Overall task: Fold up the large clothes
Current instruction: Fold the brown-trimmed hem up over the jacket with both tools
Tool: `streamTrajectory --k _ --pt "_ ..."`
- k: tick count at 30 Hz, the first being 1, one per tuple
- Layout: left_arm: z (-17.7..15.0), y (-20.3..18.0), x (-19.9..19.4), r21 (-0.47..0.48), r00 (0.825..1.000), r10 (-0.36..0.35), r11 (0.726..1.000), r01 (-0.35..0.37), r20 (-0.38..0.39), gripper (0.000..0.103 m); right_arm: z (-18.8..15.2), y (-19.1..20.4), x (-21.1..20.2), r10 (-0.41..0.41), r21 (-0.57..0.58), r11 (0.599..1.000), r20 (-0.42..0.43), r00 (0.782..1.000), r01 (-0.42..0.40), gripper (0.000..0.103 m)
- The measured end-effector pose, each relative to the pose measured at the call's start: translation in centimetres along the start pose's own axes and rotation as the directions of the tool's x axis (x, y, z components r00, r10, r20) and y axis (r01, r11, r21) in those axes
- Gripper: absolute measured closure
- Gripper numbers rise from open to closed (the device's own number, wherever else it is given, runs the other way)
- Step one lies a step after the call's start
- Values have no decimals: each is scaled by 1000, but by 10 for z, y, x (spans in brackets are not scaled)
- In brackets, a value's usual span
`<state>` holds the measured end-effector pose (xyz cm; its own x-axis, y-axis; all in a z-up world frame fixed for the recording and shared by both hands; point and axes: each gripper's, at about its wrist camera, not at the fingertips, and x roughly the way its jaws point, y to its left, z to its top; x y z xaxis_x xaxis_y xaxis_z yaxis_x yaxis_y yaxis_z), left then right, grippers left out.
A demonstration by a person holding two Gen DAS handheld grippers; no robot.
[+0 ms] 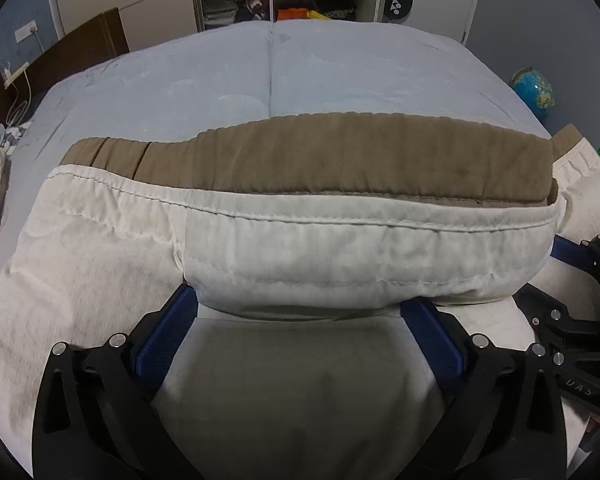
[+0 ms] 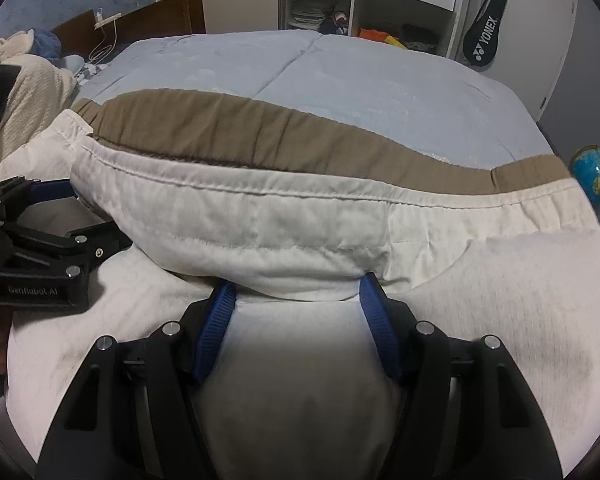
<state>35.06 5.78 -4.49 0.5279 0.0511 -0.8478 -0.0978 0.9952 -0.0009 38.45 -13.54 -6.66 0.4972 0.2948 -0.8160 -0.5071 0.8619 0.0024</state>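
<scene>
Left gripper (image 1: 300,304): jaws stood wide apart, w/ a folded edge of the white garment (image 1: 300,236) lying over the blue fingertips (image 1: 176,316) and between them. Tips were hidden under the cloth, so I cannot tell if the pads pressed on it; at this width it looked like no pinch.

Right gripper (image 2: 298,292): jaws about half open, its ribbed blue fingers (image 2: 220,312) also going under the same folded edge. Cloth was between them, but a real grip was not visible.

The 2 grippers were side by side on the near part of the garment; each one showed at the edge of the other's view.

The garment lay spread on the bed (image 1: 228,80), on a light blue cover. Behind its white seam there was a brown band (image 1: 300,156), running left to right.

Further out: a dark headboard (image 2: 156,16), open shelves (image 2: 320,4) w/ clothes, a racket bag (image 2: 482,38) on the wall, a globe (image 2: 594,178) on the floor at right.
</scene>
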Motion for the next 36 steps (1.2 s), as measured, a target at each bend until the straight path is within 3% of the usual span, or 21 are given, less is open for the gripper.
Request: streamTrajectory --k 17,22,25,28,31,33,36 --pt "-13 0 5 3 1000 -12 1000 12 27 5 -5 -3 12 8 14 1000 27 1000 -8 41" --pt "-3 11 -10 -5 996 -93 996 93 14 9 -3 -4 -4 38 2 999 29 999 -38 42" --pt "0 17 -30 12 987 -146 989 145 63 17 -2 -11 -21 91 32 995 72 993 -94 42" --pt "12 27 -51 -6 974 -185 982 187 130 18 5 -18 -41 132 68 987 150 980 -144 42" --pt "26 33 -54 -43 970 -199 978 206 137 16 23 -24 -55 166 103 976 212 963 -191 42" --pt "38 34 -46 -59 980 -166 983 174 113 13 38 -25 -50 164 125 974 198 966 -191 42" --pt "47 40 -19 -98 991 -135 986 134 5 7 55 -28 -20 80 138 986 73 994 -89 42"
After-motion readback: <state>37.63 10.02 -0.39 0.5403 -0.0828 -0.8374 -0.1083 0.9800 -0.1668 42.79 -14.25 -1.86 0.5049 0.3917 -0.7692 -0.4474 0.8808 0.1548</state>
